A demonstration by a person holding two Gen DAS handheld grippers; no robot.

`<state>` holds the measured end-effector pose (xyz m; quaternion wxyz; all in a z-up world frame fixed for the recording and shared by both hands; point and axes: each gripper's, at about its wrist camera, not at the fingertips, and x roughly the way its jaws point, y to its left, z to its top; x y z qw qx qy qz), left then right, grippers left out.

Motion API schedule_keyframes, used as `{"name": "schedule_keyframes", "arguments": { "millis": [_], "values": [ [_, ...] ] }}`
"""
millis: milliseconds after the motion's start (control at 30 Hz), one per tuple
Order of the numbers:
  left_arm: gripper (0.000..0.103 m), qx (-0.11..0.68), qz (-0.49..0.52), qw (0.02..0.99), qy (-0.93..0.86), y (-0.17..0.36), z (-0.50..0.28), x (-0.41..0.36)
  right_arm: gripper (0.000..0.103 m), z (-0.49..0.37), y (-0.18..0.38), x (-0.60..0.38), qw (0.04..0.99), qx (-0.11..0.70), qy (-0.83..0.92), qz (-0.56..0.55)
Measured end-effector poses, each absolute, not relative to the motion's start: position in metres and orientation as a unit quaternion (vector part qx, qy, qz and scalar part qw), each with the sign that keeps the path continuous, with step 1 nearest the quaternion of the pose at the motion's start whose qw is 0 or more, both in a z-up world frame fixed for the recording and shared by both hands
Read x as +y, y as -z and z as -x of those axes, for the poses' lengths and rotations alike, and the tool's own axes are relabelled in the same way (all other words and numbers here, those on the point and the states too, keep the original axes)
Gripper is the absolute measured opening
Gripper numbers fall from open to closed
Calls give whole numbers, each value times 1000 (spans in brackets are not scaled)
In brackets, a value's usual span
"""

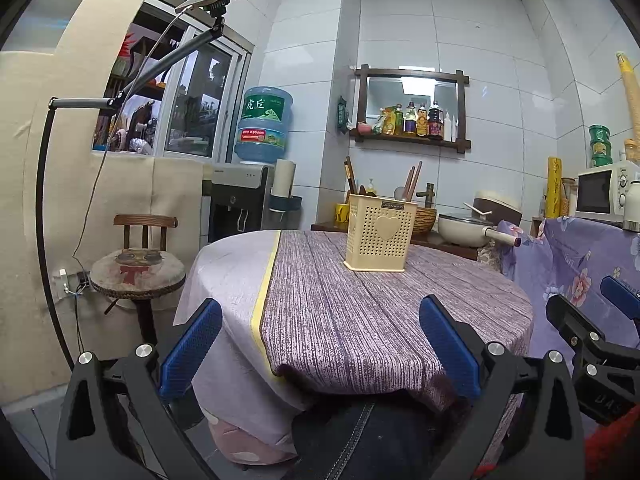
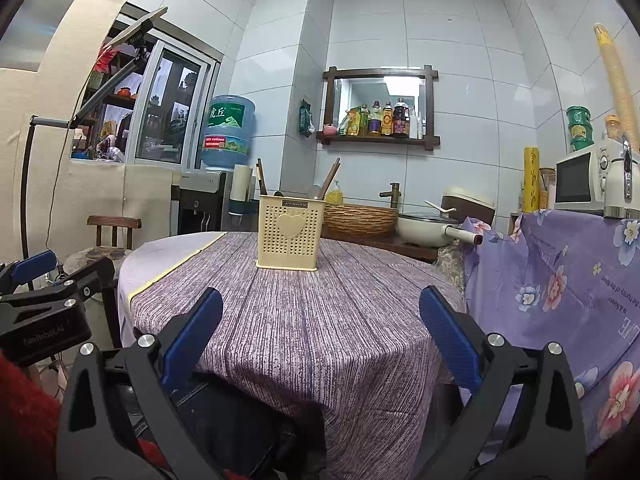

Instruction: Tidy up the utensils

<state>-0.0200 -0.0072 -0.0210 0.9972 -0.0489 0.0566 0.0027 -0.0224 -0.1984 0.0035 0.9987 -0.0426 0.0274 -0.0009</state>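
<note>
A cream perforated utensil holder (image 1: 378, 234) with a heart on its front stands upright on the round table's purple cloth (image 1: 340, 312); it also shows in the right wrist view (image 2: 289, 234). Wooden chopsticks (image 1: 413, 181) and spoon handles stick up out of it, as in the right wrist view (image 2: 330, 178). My left gripper (image 1: 320, 344) is open and empty, held at the table's near edge. My right gripper (image 2: 320, 340) is open and empty too, well short of the holder. Each gripper shows at the edge of the other's view.
A wooden stool (image 1: 138, 272) and a lamp stand (image 1: 44, 208) are to the left. A water dispenser (image 1: 240, 196) is behind. A counter with a woven basket (image 2: 360, 220), a pot (image 2: 428, 228) and a microwave (image 2: 580, 176) lies beyond and to the right, draped in floral cloth (image 2: 560, 280).
</note>
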Motion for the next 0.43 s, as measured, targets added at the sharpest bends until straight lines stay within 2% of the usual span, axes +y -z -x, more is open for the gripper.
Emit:
{"name": "schedule_keyframes", "arguments": {
  "millis": [433],
  "values": [
    [98, 58, 49, 997, -2, 21, 20, -7, 97, 22, -3, -198, 999, 28, 1, 42]
  ]
}}
